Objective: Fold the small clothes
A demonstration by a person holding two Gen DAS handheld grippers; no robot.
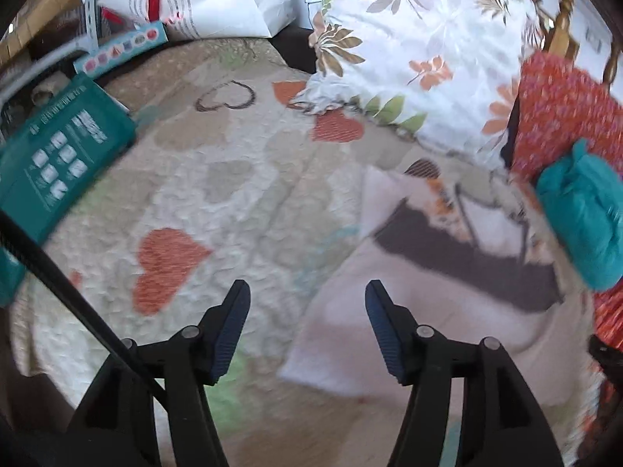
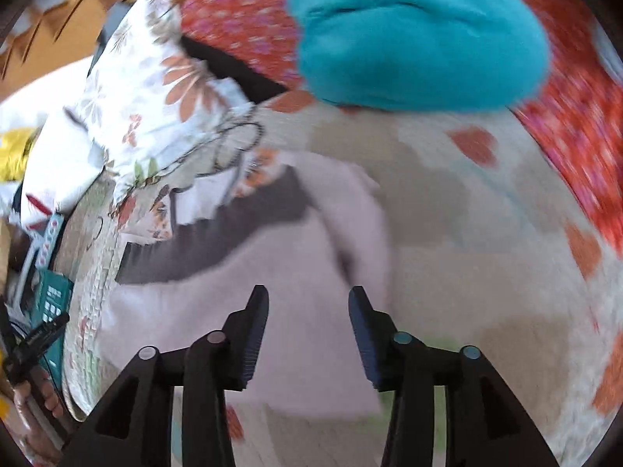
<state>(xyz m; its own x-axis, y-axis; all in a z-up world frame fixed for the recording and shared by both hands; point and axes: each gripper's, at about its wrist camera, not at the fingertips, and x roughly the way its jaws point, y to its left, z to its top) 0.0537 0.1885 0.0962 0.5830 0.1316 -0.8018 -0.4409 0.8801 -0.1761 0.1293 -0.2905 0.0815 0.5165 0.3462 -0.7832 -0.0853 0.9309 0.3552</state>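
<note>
A pale pink garment point(image 1: 393, 311) with a dark brown band point(image 1: 467, 260) lies on the heart-patterned quilt point(image 1: 218, 202). My left gripper point(image 1: 307, 292) is open and empty, just above the quilt at the garment's left edge. In the right wrist view the same garment point(image 2: 272, 272) with its brown band point(image 2: 218, 233) lies below my right gripper point(image 2: 307, 297), which is open and empty over its right part. A folded teal cloth point(image 2: 420, 43) rests on red patterned fabric point(image 2: 249, 19) beyond it; the teal cloth also shows in the left wrist view point(image 1: 584, 210).
A floral pillow point(image 1: 412, 46) lies at the head of the bed. A teal box point(image 1: 58, 155) sits at the quilt's left edge, with a white bag point(image 1: 218, 0) behind. Red patterned fabric point(image 1: 560, 116) borders the right. My left gripper also shows in the right wrist view point(image 2: 35, 338).
</note>
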